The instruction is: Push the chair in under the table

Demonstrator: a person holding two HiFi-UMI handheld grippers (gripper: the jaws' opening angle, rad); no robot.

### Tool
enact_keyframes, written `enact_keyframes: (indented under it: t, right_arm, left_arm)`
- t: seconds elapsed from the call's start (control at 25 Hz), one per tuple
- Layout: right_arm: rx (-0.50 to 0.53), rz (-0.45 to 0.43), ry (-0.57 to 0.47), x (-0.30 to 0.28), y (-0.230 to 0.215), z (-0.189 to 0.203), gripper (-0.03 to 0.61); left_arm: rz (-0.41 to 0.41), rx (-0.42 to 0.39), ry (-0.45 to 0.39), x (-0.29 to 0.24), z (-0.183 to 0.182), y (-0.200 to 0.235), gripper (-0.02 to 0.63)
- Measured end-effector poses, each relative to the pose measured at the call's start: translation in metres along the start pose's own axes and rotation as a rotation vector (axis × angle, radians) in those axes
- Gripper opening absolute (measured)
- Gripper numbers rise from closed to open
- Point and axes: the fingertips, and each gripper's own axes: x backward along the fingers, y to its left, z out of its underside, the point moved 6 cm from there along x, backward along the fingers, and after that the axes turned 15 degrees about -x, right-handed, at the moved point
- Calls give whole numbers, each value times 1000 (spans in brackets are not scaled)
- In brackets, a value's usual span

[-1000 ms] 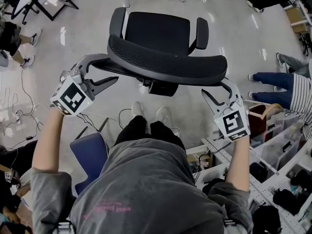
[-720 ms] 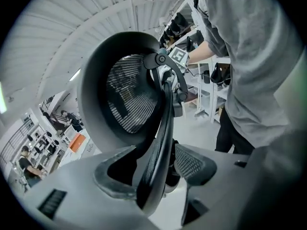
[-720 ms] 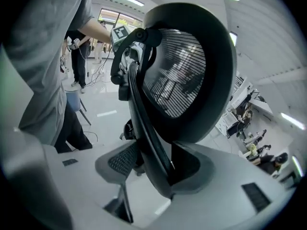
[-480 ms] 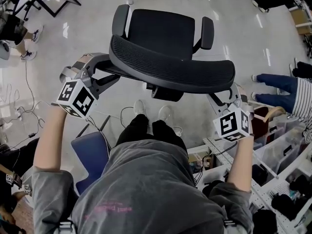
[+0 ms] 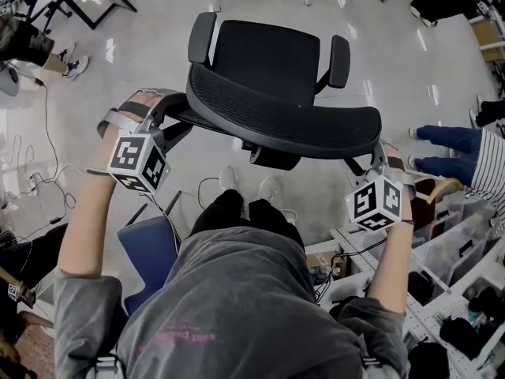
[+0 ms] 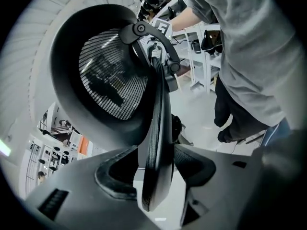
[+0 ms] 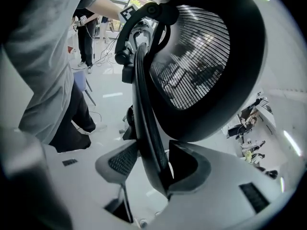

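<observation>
At twelve o'clock the office chair (image 5: 272, 58) stands on open floor (image 5: 150, 30), its backrest (image 5: 288, 115) straddled by wide, unclamped jaws, left gripper (image 6: 156, 169) at nine, right gripper (image 7: 156, 163) at three: probably heavy but free-rolling, best pushed by the stiff rim, not the soft mesh.

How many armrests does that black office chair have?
2: one armrest at the left of the chair in the head view, the other armrest at its right. Neither is hidden.
</observation>
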Motion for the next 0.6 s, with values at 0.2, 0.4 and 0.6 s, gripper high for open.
enact_keyframes:
  t: [0.2,0.4,0.6]
  right_arm:
    - [38,17,33,-6,1,2,206]
    - [80,35,57,-15,3,5,199]
    - [108,51,50,-16,2,5,178]
  left_arm:
    - [63,-48,14,-14,-1,-6,227]
    - [61,-90,19,-21,1,-7,149]
    - [72,-101,0,-23,2,-6,114]
